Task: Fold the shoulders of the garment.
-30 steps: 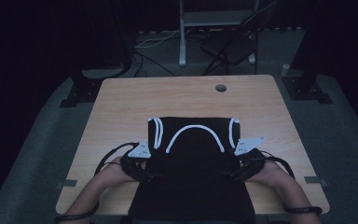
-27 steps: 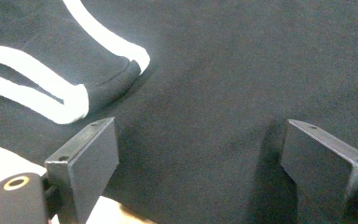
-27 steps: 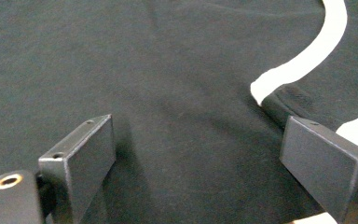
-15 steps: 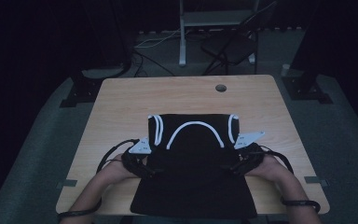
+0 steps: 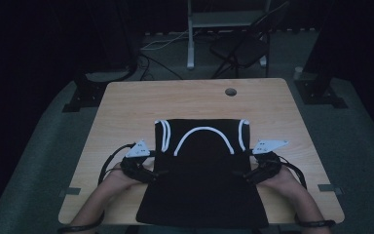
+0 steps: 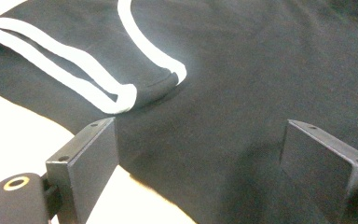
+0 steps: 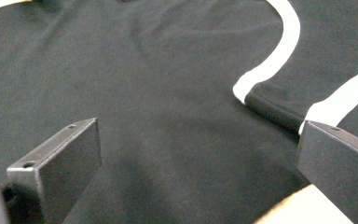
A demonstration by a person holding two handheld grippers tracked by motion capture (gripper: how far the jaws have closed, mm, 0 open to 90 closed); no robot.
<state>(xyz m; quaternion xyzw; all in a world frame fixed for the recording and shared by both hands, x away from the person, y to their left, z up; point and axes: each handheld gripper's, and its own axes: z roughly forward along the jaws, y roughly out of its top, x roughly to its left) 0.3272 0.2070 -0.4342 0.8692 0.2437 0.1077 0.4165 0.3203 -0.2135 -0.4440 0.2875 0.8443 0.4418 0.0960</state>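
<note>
Garment: a black fabric top with white trim bands (image 5: 202, 170) lies flat on the light wooden table (image 5: 126, 107), its near hem reaching the table's front edge and hanging just over it. The white trim sits at the garment's far end: a curved white neckline band (image 5: 203, 132) in the middle, with doubled white bands (image 5: 164, 134) along the far-left corner and a single white band (image 5: 242, 134) at the far-right corner.

Left gripper (image 5: 153, 173) is at the garment's left edge, about midway along that side. In the left gripper view its jaws stand wide apart with nothing between them; the black cloth (image 6: 223, 116) lies under the gap, and the left jaw sits over the cloth's edge where the pale table shows.

Right gripper (image 5: 243, 174) is at the garment's right edge, opposite the left one. In the right gripper view the jaws are likewise spread wide and grip nothing, with the black cloth (image 7: 168, 102) beneath and a white trim end (image 7: 275, 56) beyond.

A round cable hole (image 5: 231, 91) is in the table beyond the garment's far edge.
</note>
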